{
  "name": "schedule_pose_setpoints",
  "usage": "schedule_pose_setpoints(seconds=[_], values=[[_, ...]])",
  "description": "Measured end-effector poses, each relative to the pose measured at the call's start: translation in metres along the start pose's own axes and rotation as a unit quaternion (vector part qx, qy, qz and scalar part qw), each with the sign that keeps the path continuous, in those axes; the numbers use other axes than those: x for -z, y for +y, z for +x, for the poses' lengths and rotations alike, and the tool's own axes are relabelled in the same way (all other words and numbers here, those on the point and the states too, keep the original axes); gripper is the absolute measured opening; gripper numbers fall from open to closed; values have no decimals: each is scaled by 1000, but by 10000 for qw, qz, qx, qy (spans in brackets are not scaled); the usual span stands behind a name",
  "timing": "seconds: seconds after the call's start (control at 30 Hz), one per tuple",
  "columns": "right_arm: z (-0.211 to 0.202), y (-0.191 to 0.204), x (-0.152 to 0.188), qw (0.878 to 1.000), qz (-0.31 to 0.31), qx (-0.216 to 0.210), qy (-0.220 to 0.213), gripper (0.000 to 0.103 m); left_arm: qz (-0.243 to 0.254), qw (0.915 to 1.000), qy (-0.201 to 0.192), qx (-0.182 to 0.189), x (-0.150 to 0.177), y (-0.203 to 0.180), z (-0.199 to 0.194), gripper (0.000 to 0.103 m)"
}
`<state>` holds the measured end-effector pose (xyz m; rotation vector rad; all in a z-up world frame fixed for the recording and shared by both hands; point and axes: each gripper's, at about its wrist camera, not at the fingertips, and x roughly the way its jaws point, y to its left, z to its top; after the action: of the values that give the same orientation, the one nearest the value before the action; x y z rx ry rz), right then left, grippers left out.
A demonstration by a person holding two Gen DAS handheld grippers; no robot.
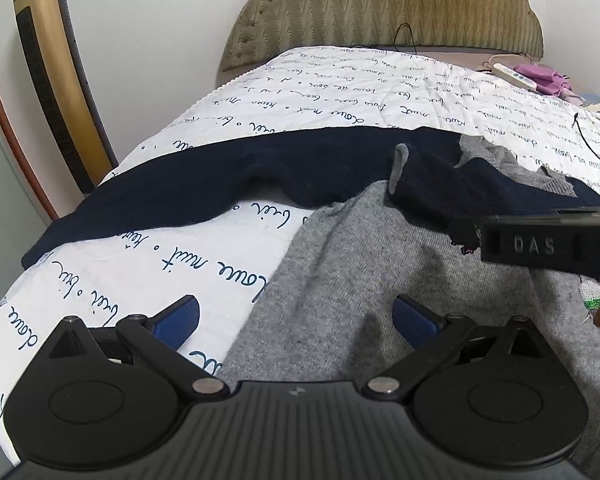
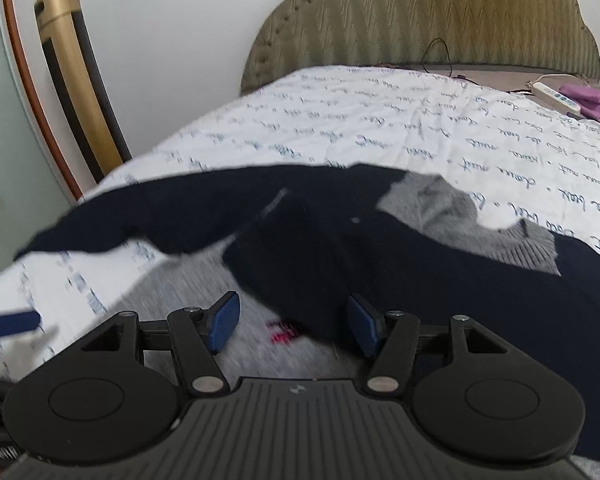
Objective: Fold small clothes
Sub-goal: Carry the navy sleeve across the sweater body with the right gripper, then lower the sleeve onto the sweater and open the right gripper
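Both grippers gape empty, left gripper (image 1: 296,320) and right gripper (image 2: 292,326), over my soft, light grey-and-navy sweater (image 1: 360,280) sprawled across the bed's near edge; limp knit, best pinched at a hem or sleeve (image 1: 160,196); power strip (image 1: 514,76) by the headboard, nothing blocking.

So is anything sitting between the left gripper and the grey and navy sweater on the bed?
Nothing visible does. The left gripper is open right over the sweater, its grey body straight ahead between the fingers. The right gripper, also open, reaches in from the right farther up, above the cloth, not across the left one's path.
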<state>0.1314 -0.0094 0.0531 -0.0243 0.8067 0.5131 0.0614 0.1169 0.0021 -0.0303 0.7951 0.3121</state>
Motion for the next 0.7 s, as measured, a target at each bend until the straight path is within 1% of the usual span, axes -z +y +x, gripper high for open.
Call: schedule_pose_setpoints(seconds=[0.1,0.27,0.37,0.5,0.57,0.63,0.7], values=[[-6,-2,5,10000,30,-62,-42,64,27,10000,-6,-57,0,-1,0,103],[-17,0,13,9998,-116,-20,-128,65,-22,9999,0,-102,-2,1,0,103],[-21,-1,16,9998,-90,-114,-115,67,-32,9999,-16,-154,-3,3,-1,103],[-31,-1,22,9997,-62,-197,-161,71,-32,9995,-51,-303,-5,6,-2,103],[-35,-1,25,9996,-68,-195,-192,76,-63,9992,-73,-379,-6,10,-2,103],[-38,-1,29,9996,-77,-189,-211,77,-76,9987,-104,-501,-8,16,-3,103],[-41,-1,33,9996,-77,-184,-221,77,-136,9972,-171,-714,-10,26,-4,103]])
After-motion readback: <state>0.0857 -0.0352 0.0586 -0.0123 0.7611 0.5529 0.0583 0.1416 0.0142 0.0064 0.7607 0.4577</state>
